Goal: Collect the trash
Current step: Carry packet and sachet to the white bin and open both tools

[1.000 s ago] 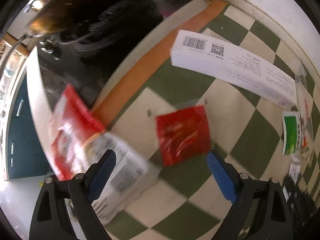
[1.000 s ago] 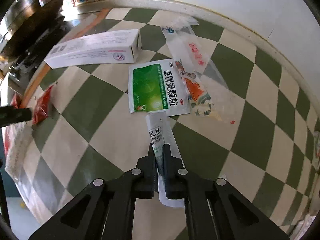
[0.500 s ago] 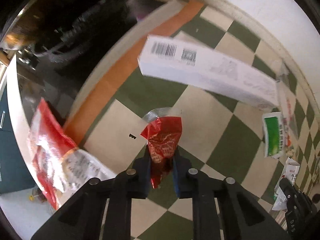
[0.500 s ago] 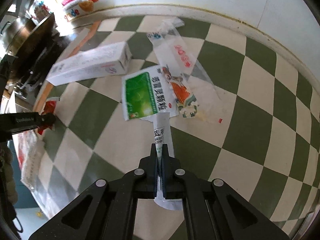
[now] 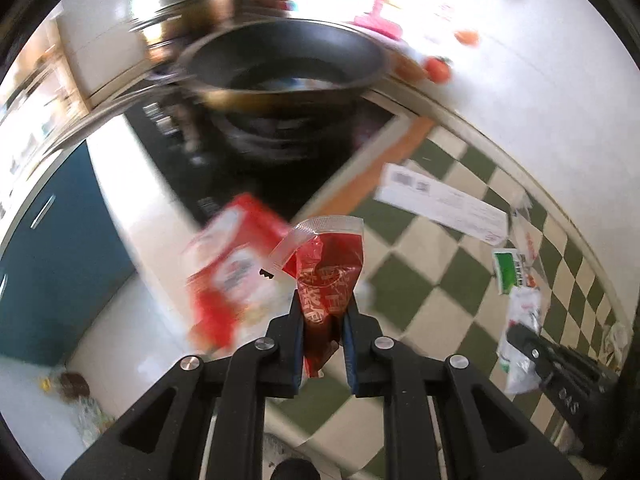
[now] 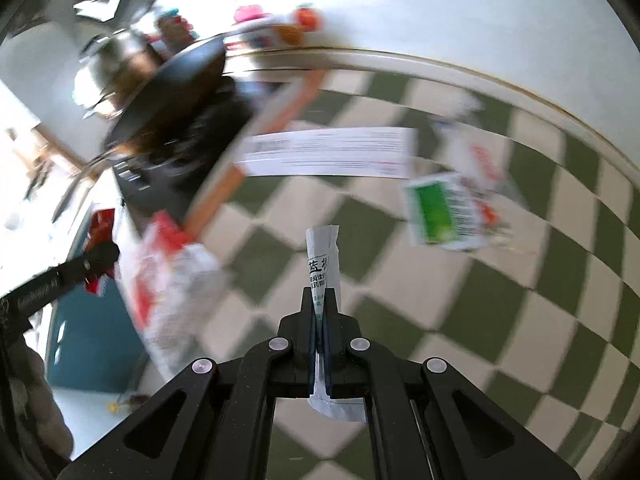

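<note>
My left gripper (image 5: 322, 304) is shut on a crumpled red wrapper (image 5: 330, 272) and holds it up off the checkered cloth (image 5: 432, 300). My right gripper (image 6: 319, 298) is shut on a white sachet with blue print (image 6: 322, 264), also lifted; it shows in the left wrist view (image 5: 522, 320) too. On the cloth lie a long white box (image 6: 328, 152), a green and white sachet (image 6: 442, 210), a clear wrapper (image 6: 476, 156) and a red and white bag (image 6: 168, 276) at the counter edge.
A dark frying pan (image 5: 288, 68) sits on a black stove (image 5: 256, 168) to the left of the cloth, with a steel pot (image 5: 176, 12) behind. A white wall (image 6: 460, 20) runs along the back. A blue cabinet front (image 5: 52, 248) lies below the counter.
Both grippers have risen and tilted up, each with its wrapper. A second ago the left gripper was open around the red wrapper; it shut on it and lifted it.
</note>
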